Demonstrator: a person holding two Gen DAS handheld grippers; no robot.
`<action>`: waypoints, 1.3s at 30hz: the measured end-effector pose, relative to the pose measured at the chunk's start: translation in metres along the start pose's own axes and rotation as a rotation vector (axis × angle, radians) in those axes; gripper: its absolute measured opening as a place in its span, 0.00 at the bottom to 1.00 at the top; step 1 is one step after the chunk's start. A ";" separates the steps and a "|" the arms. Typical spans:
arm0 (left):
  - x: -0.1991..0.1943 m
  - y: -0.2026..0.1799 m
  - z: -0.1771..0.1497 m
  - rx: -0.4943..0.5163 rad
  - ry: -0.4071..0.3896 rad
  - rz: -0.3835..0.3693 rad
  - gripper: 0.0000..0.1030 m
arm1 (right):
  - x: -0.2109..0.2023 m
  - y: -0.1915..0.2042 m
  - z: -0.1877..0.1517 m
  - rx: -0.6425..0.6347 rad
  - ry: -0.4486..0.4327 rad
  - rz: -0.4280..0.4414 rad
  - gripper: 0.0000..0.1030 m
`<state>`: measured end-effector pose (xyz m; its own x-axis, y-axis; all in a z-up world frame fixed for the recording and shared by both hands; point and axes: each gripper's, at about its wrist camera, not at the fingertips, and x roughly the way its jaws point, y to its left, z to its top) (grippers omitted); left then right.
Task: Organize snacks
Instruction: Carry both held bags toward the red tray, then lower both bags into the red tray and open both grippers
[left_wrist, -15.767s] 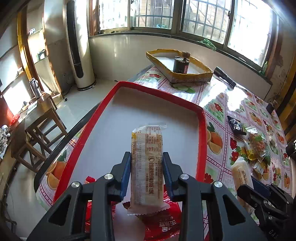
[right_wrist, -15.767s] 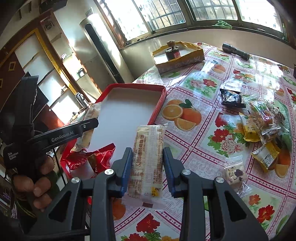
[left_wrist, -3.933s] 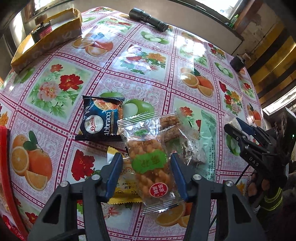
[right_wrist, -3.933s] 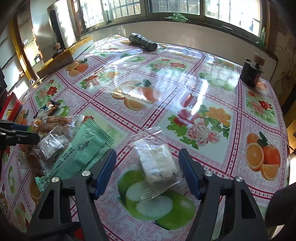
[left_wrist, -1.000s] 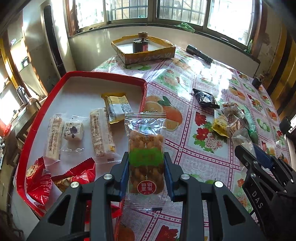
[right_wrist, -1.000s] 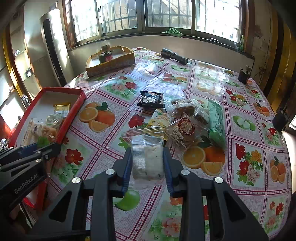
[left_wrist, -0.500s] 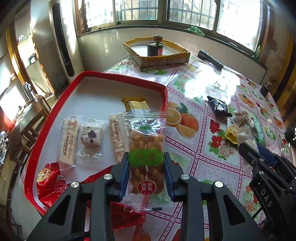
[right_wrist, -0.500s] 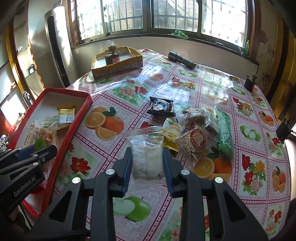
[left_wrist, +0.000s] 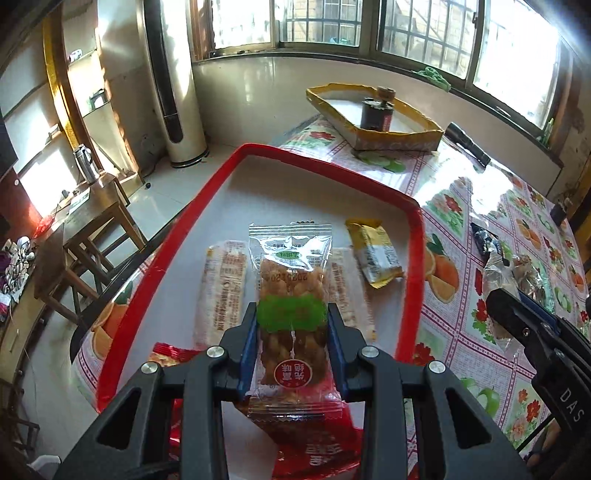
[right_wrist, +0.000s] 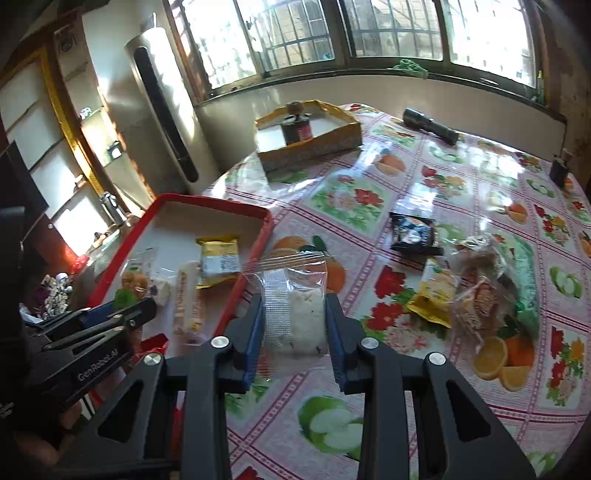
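My left gripper (left_wrist: 291, 332) is shut on a clear packet of fried twists with a green label (left_wrist: 291, 295) and holds it above the near end of the red tray (left_wrist: 410, 206). The tray holds two long cream bars (left_wrist: 221, 288), a yellow packet (left_wrist: 373, 253) and red packets (left_wrist: 317, 450). My right gripper (right_wrist: 295, 325) is shut on a clear packet of white rice cake (right_wrist: 301, 306), above the tablecloth just right of the tray (right_wrist: 264, 229). The left gripper (right_wrist: 110, 317) shows at the left of the right wrist view.
A pile of loose snacks (right_wrist: 480, 280) and a black packet (right_wrist: 413, 230) lie on the floral tablecloth to the right. A yellow box with a dark jar (right_wrist: 306, 136), a flashlight (right_wrist: 430, 125) and a small bottle (right_wrist: 559, 168) stand farther back. Wooden stools (left_wrist: 92, 229) stand left of the table.
My left gripper has carried the fried twist packet further left over the tray. My right gripper has moved left with the rice cake packet, closer to the tray's edge.
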<state>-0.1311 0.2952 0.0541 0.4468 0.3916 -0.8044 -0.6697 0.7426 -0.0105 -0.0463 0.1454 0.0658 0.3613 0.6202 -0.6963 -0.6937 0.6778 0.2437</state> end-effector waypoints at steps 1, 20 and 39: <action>0.002 0.005 0.002 -0.008 0.003 0.003 0.33 | 0.004 0.004 0.002 0.007 0.004 0.044 0.33; 0.029 0.038 0.013 -0.044 0.038 0.057 0.33 | 0.077 0.074 0.020 -0.101 0.092 0.188 0.33; 0.023 0.040 0.008 -0.056 0.047 0.071 0.51 | 0.085 0.070 0.016 -0.094 0.099 0.176 0.43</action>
<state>-0.1422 0.3383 0.0400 0.3700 0.4150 -0.8312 -0.7311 0.6821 0.0151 -0.0541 0.2518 0.0349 0.1703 0.6808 -0.7124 -0.7972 0.5201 0.3065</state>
